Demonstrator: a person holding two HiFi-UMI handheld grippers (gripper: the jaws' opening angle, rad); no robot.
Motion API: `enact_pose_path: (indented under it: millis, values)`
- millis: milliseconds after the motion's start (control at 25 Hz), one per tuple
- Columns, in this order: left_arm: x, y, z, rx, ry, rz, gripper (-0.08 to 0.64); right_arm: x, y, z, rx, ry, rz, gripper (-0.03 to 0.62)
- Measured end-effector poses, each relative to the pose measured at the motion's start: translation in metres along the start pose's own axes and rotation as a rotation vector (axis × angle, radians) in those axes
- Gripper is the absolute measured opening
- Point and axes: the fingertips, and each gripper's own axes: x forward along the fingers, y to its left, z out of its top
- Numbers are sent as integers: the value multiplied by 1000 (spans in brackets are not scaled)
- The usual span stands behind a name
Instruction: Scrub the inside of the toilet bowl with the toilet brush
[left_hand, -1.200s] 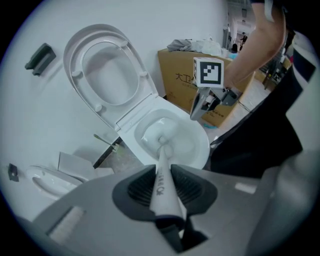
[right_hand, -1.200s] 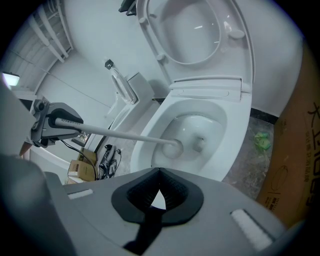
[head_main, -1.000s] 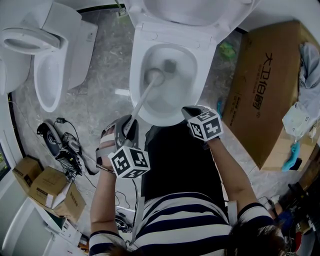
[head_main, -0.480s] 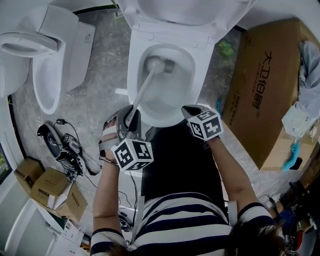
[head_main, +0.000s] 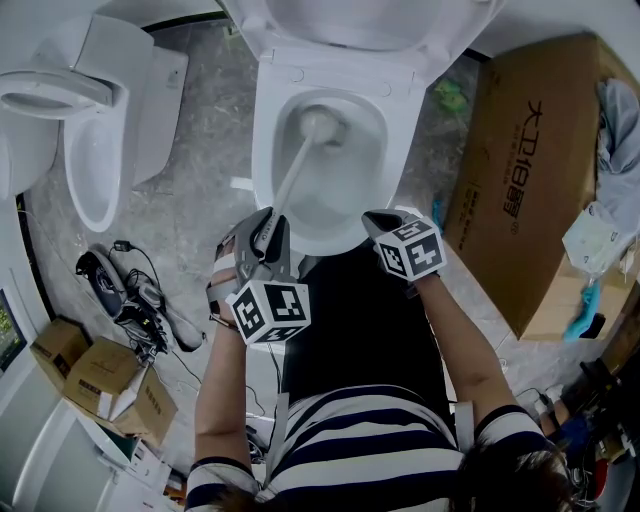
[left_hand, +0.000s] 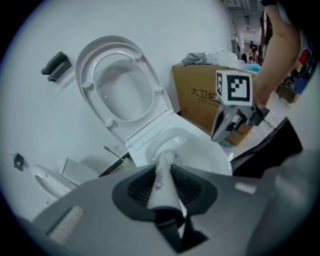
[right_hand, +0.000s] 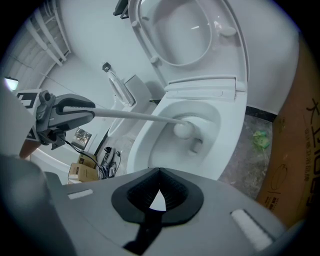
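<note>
White toilet brush (head_main: 293, 175) in left gripper (head_main: 266, 235), round head in bowl (head_main: 400, 160).

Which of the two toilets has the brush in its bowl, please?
The middle toilet with the raised lid: the brush, held by the left claw, reaches into its bowl. The toilet at the left has none.

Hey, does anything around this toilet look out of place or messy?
Yes. A second toilet stands on the floor to the left, a tangle of cables lies near it, and a crumpled green scrap sits on the floor beside the large cardboard box. Clutter rather than damage.
</note>
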Motion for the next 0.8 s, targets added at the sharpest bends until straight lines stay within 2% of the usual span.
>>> enact_pose_path:
  millis: [320,800]
  values:
    - [-14,6,-8,-98,17,80,0,-3,-4,2,4,-7,-7,-2]
    - [-1,1,8,-130,-54,117,0,-3,-2,-4,-1,-4,-7,-2]
